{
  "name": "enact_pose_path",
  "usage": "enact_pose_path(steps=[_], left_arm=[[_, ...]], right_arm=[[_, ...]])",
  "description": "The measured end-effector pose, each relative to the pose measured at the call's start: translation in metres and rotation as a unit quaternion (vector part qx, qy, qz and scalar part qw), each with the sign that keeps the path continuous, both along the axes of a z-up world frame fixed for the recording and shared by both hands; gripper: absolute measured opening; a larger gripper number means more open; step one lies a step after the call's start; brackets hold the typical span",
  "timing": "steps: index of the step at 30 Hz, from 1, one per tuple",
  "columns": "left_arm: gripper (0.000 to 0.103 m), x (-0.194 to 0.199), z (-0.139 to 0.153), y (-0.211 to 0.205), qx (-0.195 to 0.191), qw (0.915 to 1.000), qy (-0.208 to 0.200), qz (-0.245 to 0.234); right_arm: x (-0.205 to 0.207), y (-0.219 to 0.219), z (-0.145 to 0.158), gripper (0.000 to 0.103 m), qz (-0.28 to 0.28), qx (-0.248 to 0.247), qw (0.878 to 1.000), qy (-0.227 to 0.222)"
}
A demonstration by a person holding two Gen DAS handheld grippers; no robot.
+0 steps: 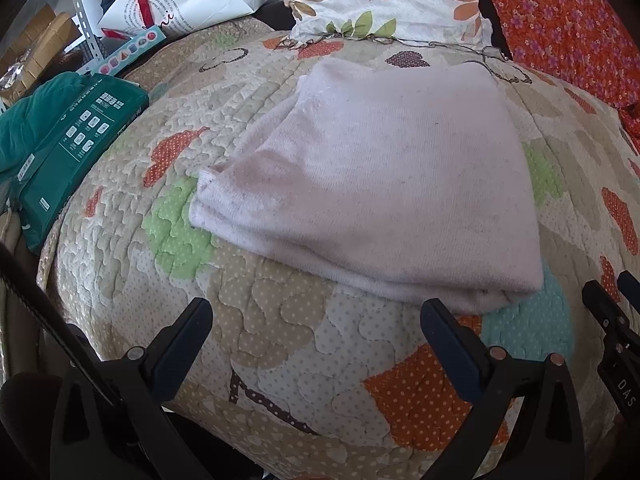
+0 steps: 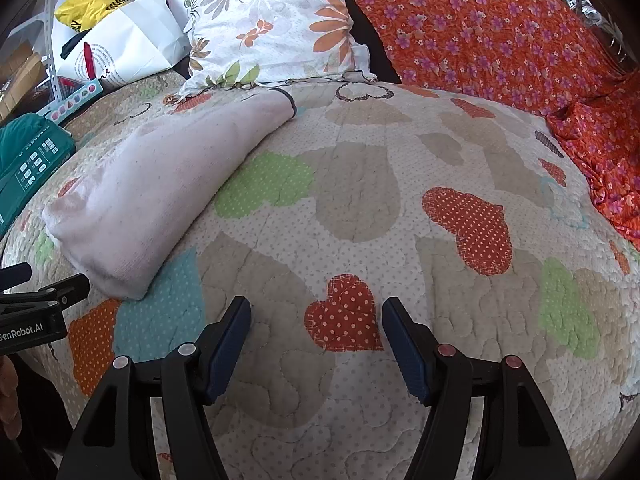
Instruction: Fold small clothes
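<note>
Pale pink, soft knit garment, folded into a thick rectangle, fills the left wrist frame's centre on a quilted heart-patch bedspread; the left gripper gapes empty below it. Right wrist view: the garment lies left of centre, and the right gripper is spread, holding nothing.
</note>
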State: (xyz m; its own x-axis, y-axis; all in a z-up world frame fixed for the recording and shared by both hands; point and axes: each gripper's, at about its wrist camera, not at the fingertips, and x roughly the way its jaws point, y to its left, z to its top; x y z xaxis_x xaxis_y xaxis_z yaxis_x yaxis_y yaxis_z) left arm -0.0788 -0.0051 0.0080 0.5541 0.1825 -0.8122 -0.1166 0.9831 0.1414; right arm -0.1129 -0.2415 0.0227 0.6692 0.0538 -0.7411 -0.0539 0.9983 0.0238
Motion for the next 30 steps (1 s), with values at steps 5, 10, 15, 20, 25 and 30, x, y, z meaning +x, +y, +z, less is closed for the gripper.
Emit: enact_pose_path(steps=[5,10,15,20,25,30], left_arm=[[0.103,0.0006,-0.0008,0.0007,-0.009,1.0000,0.003,0.001],[0.103,0.0000,-0.0006,-0.0003,-0.007,1.0000,0.001,0.002],[0.103,0.0007,-0.0008,0.0001,-0.007,1.0000,0.003,0.001],[0.103,0.0009,-0.0024,-0.0001,-0.010,0.9999,0.007,0.002],[0.103,0.0010,-0.0044,0.0017,-0.013,0.9998,0.011,0.003],[0.103,0.0005,-0.0050,0.0014,-0.014,0.9998,0.012,0.002]], right_arm=[[-0.0001,0.0008,0.0002,0.073,0.001,0.000,1.000,0.000],[-0.0002,0.0012,0.0002,0.073,0.000,0.000,1.000,0.000],[-0.0003,0.0013,0.0002,0.073,0.000,0.000,1.000,0.000],[-0.0002,0.0013,0.0002,0.073,0.000,0.000,1.000,0.000],[-0.0003,0.0024,-0.0005,0.073,0.001,-0.001,1.000,0.001],[-0.0003,0.0023,-0.0002,0.073,0.001,-0.001,1.000,0.000]])
